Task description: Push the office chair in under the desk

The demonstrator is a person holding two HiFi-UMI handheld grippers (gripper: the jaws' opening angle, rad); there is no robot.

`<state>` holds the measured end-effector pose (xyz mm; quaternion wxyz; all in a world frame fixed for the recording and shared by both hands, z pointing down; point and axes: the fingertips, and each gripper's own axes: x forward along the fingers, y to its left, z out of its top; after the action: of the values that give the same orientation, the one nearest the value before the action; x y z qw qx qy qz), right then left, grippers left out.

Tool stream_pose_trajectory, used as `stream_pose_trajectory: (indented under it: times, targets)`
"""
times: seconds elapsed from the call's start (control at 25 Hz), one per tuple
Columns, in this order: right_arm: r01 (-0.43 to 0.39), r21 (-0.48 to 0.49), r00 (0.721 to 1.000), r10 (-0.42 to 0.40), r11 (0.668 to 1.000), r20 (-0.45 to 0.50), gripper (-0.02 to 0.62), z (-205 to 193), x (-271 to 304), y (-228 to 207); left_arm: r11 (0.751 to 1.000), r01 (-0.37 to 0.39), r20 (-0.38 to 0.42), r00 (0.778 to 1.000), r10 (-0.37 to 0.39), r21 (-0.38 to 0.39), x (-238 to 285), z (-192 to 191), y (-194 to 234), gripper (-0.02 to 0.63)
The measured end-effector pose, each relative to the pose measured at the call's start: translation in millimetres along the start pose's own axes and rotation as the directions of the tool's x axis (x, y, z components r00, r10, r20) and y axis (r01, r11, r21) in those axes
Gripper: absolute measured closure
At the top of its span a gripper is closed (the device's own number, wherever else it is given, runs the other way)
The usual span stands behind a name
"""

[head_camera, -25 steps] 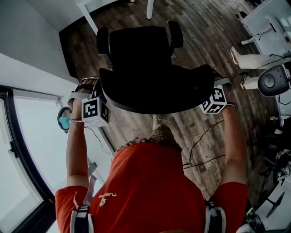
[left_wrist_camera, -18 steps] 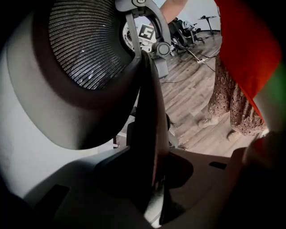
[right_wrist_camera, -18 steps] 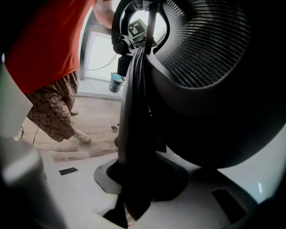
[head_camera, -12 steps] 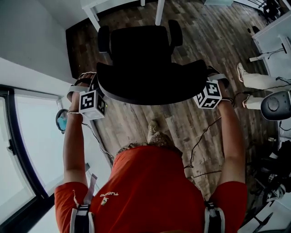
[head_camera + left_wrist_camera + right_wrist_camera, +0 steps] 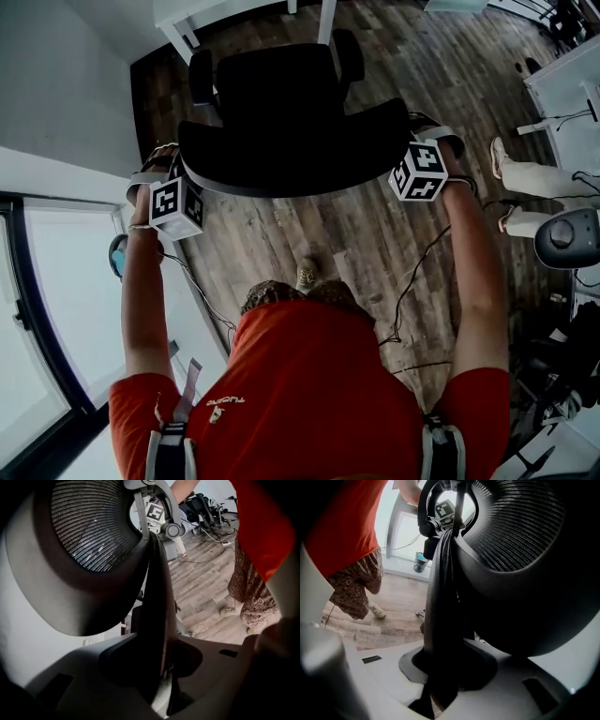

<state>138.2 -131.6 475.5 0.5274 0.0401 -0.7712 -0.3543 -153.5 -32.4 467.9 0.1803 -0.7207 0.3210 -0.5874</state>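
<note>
Office chair is held by the rim of its backrest, one pair of tongs at each end. In the left gripper view we see the left tongs closed on the dark rim, which runs up between the jaws. The grey mesh of the backrest bulges at 10 o'clock. The right gripper view mirrors this: the right tongs are clamped on the rim at the other end, with the mesh at 2 o'clock.

From the head view, our left marker cube sits at 9 o'clock of the backrest and our right marker cube at 3 o'clock, both arms stretched forward. Beyond the backrest, at 12 o'clock, lies the black seat with its two armrests.

Further out at 12 o'clock, the white tabletop crosses the top edge of the view. Two of its white legs stand just beyond the armrests. The chair faces the gap between them, its seat's front edge near the tabletop and the whole seat in plain view.

The chair stands on a wooden floor. Our shoe is at 6 o'clock of the chair and a cable trails at 5 o'clock. Another person's legs show at 3 o'clock, well apart from the chair. A window fills the 8 o'clock corner.
</note>
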Motion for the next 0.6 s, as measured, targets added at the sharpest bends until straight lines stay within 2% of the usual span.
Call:
stream_pose_trajectory:
  times: [0.6]
  targets:
    - [-0.016, -0.028, 1.0, 0.017, 0.999, 0.014, 0.485, -34.5, 46.9, -69.4, 0.999, -0.031, -0.02, 0.999, 0.031, -0.015, 53.8, -1.8, 58.0, 0.472]
